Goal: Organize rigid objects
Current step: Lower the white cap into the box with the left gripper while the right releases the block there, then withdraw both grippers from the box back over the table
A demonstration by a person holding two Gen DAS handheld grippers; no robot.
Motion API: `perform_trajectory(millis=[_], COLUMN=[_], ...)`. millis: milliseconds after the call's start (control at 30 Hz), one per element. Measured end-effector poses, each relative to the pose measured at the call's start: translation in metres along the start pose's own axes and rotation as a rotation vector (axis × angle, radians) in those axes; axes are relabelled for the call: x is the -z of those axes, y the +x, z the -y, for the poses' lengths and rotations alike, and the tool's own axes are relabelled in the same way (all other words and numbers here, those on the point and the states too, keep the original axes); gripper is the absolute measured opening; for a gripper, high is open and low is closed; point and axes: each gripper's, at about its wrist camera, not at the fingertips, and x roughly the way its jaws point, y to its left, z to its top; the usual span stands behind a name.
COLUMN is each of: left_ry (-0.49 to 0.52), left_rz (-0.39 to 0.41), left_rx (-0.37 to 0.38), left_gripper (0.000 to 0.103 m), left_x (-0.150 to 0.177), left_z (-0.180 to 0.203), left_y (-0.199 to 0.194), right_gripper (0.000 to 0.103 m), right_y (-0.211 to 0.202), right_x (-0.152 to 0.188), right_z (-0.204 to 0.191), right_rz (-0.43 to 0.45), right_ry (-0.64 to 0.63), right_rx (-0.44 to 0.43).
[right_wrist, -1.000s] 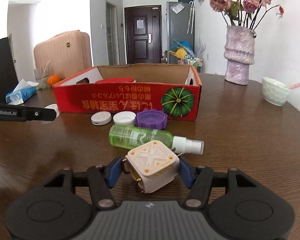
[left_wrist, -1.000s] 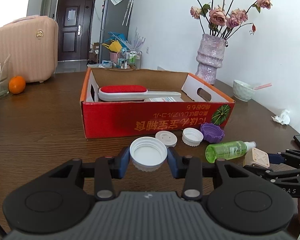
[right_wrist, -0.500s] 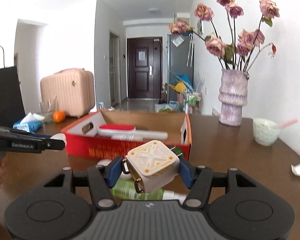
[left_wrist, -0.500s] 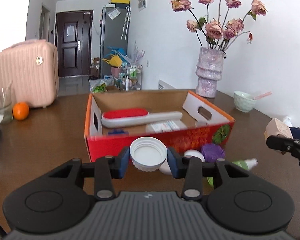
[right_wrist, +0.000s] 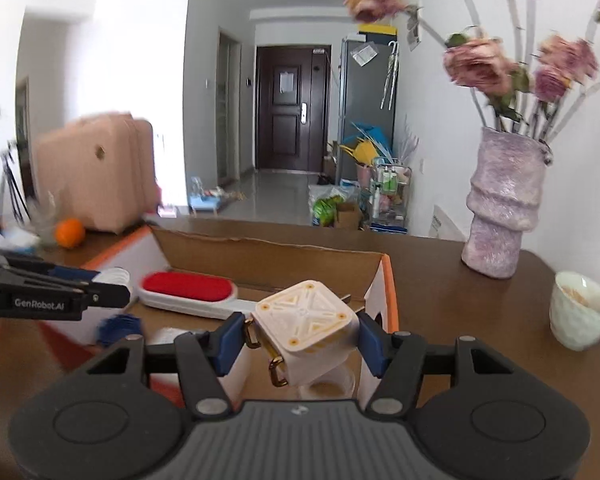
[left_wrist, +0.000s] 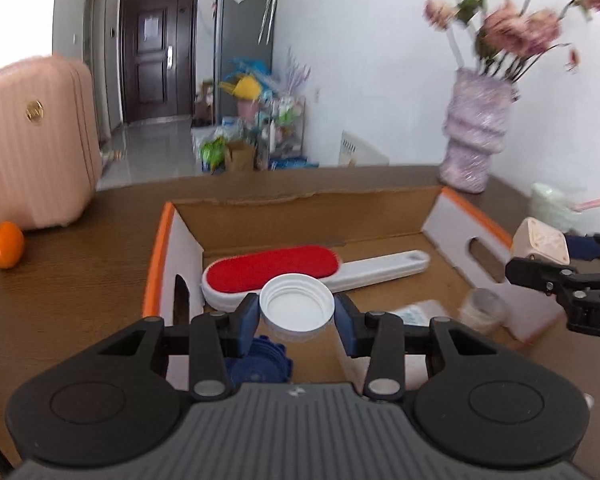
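My left gripper (left_wrist: 297,314) is shut on a white jar lid (left_wrist: 297,306) and holds it above the open cardboard box (left_wrist: 300,204). My right gripper (right_wrist: 302,334) is shut on a cream cube-shaped plug adapter (right_wrist: 306,330), held over the box's right end; it also shows in the left wrist view (left_wrist: 542,242). Inside the box lie a red-and-white lint brush (left_wrist: 276,270), a blue ridged cap (left_wrist: 260,362), a small white jar (left_wrist: 482,310) and a flat packet (left_wrist: 416,312).
A purple vase (right_wrist: 504,208) of roses stands at the back right, with a pale bowl (right_wrist: 578,312) to its right. An orange (left_wrist: 4,244) and a pink suitcase (left_wrist: 36,140) are at the left. The box sits on a brown wooden table (left_wrist: 80,280).
Both grippers have risen from the table and moved forward over the box, each still holding its object. The loose caps and green bottle in front of the box have dropped out of view.
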Motion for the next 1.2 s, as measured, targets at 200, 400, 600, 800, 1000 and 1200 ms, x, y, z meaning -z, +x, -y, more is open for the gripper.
perform_trajectory(millis=[200,400,600,800,1000,1200], left_ry=[-0.019,-0.021,-0.043,-0.010,0.012,0.024], left_rz=[-0.039,-0.032,-0.001,0.057,0.062,0.062], left_rx=[0.002,0.031,0.013,0.004,0.064,0.062], left_gripper=[0.043,0.063,0.063,0.070,0.076,0.079], left_x=[0.001,0.001,-0.005,0.005,0.054,0.119], left_z=[-0.010,-0.011,-0.012,-0.001,0.000,0.010], left_y=[0.034,0.035,0.018,-0.028,-0.096,-0.144], right_gripper=[0.059,0.059,0.060,0.067,0.072,0.076], right_y=[0.061,0.064,0.052,-0.011,-0.083,-0.129], right_x=[-0.002,0.006,0.006,0.013,0.044,0.095], right_z=[0.005,0.008,0.010,0.006,0.001,-0.019], right_rz=[-0.101,-0.069,-0.024,0.077,0.108,0.044], right_ry=[0.040,0.068,0.079,0.086,0.028,-0.056], right_rx=[0.007,-0.041,-0.019,-0.015,-0.013,-0.006])
